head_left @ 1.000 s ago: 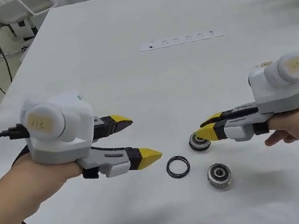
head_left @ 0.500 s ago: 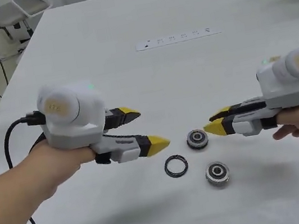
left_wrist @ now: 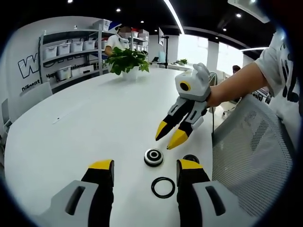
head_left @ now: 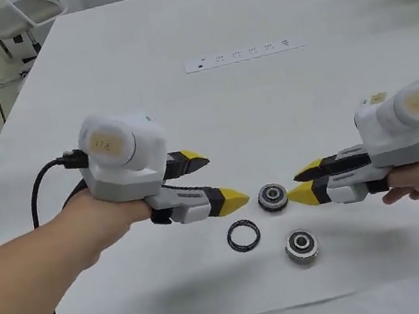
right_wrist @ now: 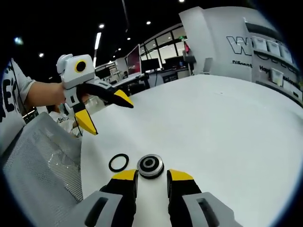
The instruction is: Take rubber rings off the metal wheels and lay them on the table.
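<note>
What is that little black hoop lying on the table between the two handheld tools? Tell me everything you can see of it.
It is a thin black ring, rubber by its look, plain and round. It lies flat on the white table, whose surface shows through its open middle. Nothing touches it. It sits apart from the far wheel and the near wheel, both to its right in the head view, and no jaws hold it.

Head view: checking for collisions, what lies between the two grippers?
One metal wheel lies between the left gripper and right gripper, as the head view shows.
</note>
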A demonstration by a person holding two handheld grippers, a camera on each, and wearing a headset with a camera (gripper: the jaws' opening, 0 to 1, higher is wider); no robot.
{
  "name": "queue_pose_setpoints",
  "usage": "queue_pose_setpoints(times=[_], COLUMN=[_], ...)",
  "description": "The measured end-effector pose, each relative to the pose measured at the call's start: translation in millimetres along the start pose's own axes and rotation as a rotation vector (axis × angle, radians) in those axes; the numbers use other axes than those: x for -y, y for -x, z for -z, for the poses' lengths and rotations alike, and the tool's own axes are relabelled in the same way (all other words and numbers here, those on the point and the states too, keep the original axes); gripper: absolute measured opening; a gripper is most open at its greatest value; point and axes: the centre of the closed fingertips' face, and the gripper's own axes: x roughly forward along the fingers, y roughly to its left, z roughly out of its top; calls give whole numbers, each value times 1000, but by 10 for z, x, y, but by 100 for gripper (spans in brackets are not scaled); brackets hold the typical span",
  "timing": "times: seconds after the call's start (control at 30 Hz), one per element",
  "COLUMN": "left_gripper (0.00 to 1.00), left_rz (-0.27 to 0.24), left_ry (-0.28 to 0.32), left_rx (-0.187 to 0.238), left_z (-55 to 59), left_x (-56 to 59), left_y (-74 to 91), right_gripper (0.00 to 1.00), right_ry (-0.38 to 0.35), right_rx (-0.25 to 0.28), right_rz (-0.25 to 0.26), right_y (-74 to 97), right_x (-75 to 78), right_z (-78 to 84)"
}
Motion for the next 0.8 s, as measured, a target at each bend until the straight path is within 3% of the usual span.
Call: queue_pose_setpoints(times=[0.4,0.8], left_gripper=[47,41], left_rz=[37,79], left_ry=[12,28], left_rx=[-25,-29], left_z=[89,83], left_x=[46,137], left_y=[-207,-460], right_gripper=[22,21], right_ry=[30,30], right_rx=[-39,-31], right_rz=[-17,-3], right_y=[-98,-157], right_x=[-30,37], right_z=[154,197])
